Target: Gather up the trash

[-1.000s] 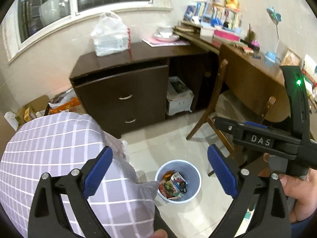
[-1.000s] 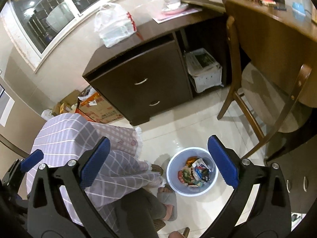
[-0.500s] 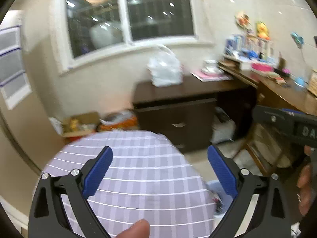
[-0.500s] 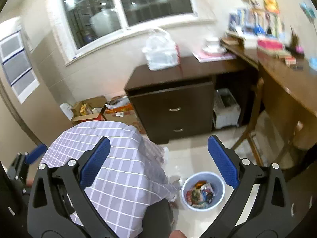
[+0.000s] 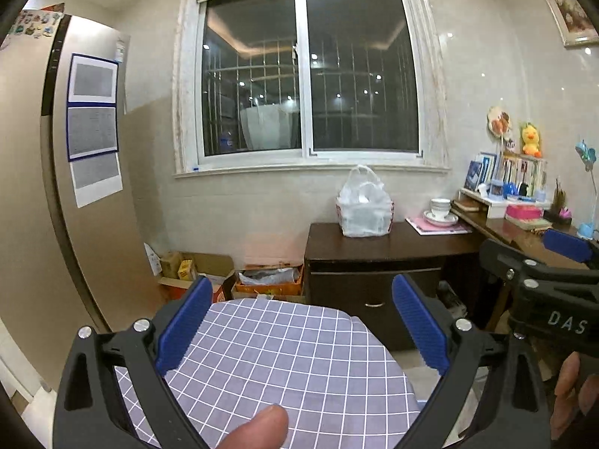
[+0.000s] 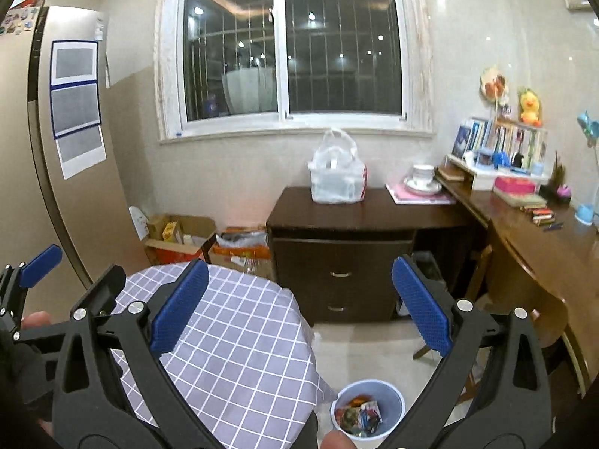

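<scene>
Between the blue fingers (image 5: 183, 329) of the left gripper (image 5: 301, 331) nothing is held; they stand spread wide over a purple checked cloth (image 5: 284, 366) on the person's lap. A thumb tip (image 5: 258, 428) shows at the bottom edge. The right gripper (image 6: 299, 308) also has its fingers (image 6: 421, 308) released and apart, grasping nothing. Below it, on the pale tiled floor (image 6: 367, 351), sits a light blue waste bin (image 6: 389, 396) with colourful wrappers (image 6: 357, 417) inside, just beside the checked cloth. Farther out stands a dark wooden cabinet (image 6: 337, 277) with two drawers, and a white plastic bag (image 6: 337, 176) rests on top. To the right, a brown bench (image 6: 539, 239) carries books, a cup on a saucer (image 6: 423, 177) and a yellow toy duck (image 6: 529, 106). Cardboard boxes (image 6: 179, 239) lie on the floor at the left, under a large dark window (image 6: 288, 41).
</scene>
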Action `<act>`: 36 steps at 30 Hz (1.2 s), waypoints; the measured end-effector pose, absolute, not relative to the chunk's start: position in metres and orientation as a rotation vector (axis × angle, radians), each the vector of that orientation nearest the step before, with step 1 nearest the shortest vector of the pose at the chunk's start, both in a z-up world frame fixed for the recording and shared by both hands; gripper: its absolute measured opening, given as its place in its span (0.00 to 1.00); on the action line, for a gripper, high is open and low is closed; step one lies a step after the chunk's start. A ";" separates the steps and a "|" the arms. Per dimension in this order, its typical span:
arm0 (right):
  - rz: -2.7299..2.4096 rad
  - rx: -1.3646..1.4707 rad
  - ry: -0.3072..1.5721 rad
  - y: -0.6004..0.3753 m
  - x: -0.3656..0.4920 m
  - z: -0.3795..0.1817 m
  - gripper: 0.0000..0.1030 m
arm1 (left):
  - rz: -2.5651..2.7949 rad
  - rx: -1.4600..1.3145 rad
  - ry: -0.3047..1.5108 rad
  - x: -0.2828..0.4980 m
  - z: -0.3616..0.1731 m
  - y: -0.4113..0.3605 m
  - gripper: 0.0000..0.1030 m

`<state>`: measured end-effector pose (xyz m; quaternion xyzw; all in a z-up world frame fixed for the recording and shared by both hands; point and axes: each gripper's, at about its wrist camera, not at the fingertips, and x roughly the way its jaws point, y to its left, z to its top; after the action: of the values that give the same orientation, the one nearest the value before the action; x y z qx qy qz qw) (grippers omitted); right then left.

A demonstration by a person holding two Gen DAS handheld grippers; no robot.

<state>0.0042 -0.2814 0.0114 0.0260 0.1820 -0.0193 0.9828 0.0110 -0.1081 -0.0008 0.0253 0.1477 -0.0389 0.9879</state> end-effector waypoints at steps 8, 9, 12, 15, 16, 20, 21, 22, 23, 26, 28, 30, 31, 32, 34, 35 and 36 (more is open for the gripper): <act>-0.048 0.026 0.322 -0.275 -0.011 0.024 0.94 | -0.042 -0.006 0.315 0.003 0.007 -0.087 0.92; -0.048 0.026 0.318 -0.275 -0.012 0.026 0.94 | -0.038 -0.007 0.311 0.001 0.009 -0.086 0.92; -0.050 0.025 0.311 -0.275 -0.015 0.027 0.94 | -0.024 -0.007 0.300 -0.004 0.011 -0.083 0.93; -0.049 0.024 0.311 -0.275 -0.016 0.027 0.94 | -0.025 -0.018 0.299 -0.006 0.012 -0.082 0.94; -0.050 0.024 0.311 -0.275 -0.016 0.028 0.94 | -0.025 -0.020 0.300 -0.007 0.012 -0.081 0.94; -0.050 0.025 0.311 -0.275 -0.016 0.027 0.94 | -0.025 -0.019 0.300 -0.006 0.012 -0.081 0.94; -0.051 0.025 0.312 -0.275 -0.016 0.027 0.94 | -0.026 -0.019 0.300 -0.006 0.012 -0.081 0.94; -0.052 0.026 0.313 -0.274 -0.017 0.027 0.94 | -0.026 -0.018 0.299 -0.007 0.011 -0.081 0.94; -0.053 0.027 0.314 -0.275 -0.017 0.027 0.94 | -0.027 -0.016 0.299 -0.007 0.011 -0.082 0.94; -0.058 0.031 0.321 -0.276 -0.017 0.028 0.94 | -0.028 -0.007 0.303 -0.007 0.009 -0.085 0.94; -0.061 0.032 0.325 -0.276 -0.017 0.027 0.94 | -0.028 -0.003 0.306 -0.007 0.008 -0.085 0.94; -0.061 0.034 0.328 -0.277 -0.016 0.027 0.94 | -0.033 -0.004 0.311 -0.006 0.008 -0.086 0.94; -0.060 0.035 0.330 -0.277 -0.015 0.026 0.94 | -0.034 -0.003 0.313 -0.005 0.007 -0.085 0.94; -0.060 0.035 0.332 -0.277 -0.015 0.026 0.94 | -0.033 0.000 0.314 -0.005 0.007 -0.086 0.94; -0.059 0.036 0.333 -0.279 -0.013 0.025 0.94 | -0.027 0.005 0.305 -0.005 0.006 -0.086 0.94; -0.058 0.036 0.335 -0.279 -0.012 0.024 0.94 | -0.026 0.005 0.300 -0.006 0.006 -0.085 0.94; -0.058 0.037 0.338 -0.281 -0.010 0.024 0.94 | -0.024 0.001 0.292 -0.007 0.007 -0.084 0.94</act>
<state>-0.0102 -0.2806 0.0245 0.0184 0.1683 -0.0287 0.9851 -0.0066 -0.0842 0.0066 0.0006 0.1456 -0.0117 0.9893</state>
